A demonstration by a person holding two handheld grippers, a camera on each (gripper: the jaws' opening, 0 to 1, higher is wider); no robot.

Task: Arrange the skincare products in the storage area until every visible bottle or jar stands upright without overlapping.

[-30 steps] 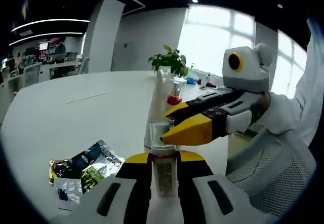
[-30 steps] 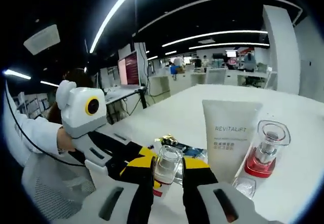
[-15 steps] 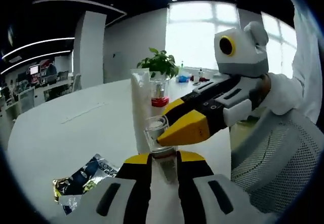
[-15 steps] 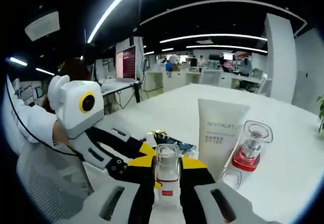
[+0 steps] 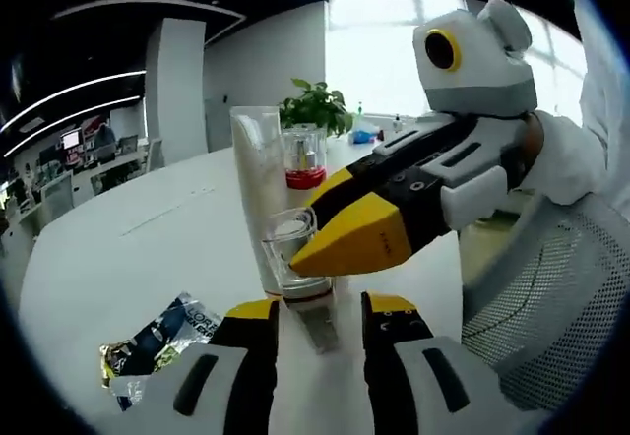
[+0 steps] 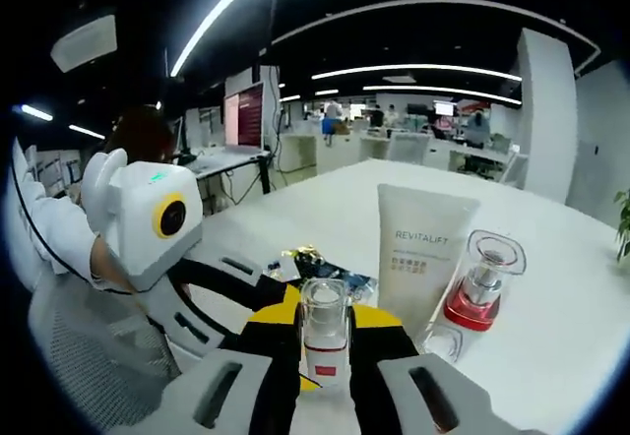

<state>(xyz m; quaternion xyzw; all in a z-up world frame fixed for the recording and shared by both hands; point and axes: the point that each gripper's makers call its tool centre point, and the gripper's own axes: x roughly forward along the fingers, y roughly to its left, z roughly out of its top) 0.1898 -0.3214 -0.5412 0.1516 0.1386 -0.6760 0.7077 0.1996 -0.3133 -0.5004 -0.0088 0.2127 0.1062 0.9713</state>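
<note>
Bottle (image 6: 326,332) with a clear cap stands upright on the white table (image 6: 591,317), clamped between the right gripper's (image 6: 326,361) yellow-tipped jaws.

Seen from the left gripper view, the same bottle (image 5: 298,278) sits just past the left gripper (image 5: 317,319), whose jaws stand apart on either side of it without touching, while the right gripper (image 5: 340,248) reaches in from the right and pinches it near the cap. Just behind the bottle a white tube (image 6: 418,258) marked REVITALIFT stands upright on its cap, and beside that a clear bottle with a red base (image 6: 482,282) also stands upright. Some foil sachets (image 5: 157,341) lie flat on the table near the left gripper (image 6: 212,302).
</note>
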